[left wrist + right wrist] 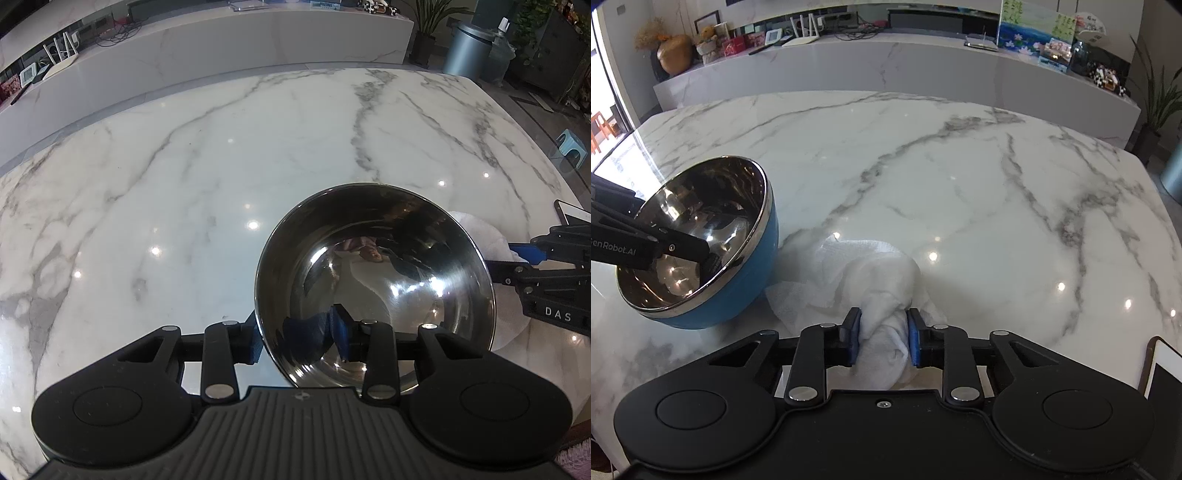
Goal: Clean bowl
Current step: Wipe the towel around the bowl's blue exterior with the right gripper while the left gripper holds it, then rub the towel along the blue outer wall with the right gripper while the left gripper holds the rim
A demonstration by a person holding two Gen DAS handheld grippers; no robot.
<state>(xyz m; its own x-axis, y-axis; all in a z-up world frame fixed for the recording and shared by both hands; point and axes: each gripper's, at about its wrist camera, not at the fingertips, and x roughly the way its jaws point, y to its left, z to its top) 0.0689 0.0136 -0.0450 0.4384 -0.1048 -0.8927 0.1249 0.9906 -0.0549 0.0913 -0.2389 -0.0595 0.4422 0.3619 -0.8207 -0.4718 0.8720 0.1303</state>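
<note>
A bowl (373,280) with a shiny steel inside and a blue outside (738,295) is tilted on the marble table. My left gripper (301,338) is shut on the bowl's near rim, one pad inside and one outside; it shows from the side in the right wrist view (701,258). My right gripper (882,338) is shut on a bunched white cloth (879,288) that lies on the table just right of the bowl. In the left wrist view the cloth (476,229) shows behind the bowl, with the right gripper (524,258) on it.
The marble table (960,177) stretches far ahead. A phone or tablet (1163,369) lies at the right near edge. A long white counter (886,70) with clutter stands behind the table. A grey bin (469,48) and a small stool (569,144) stand past the table's right side.
</note>
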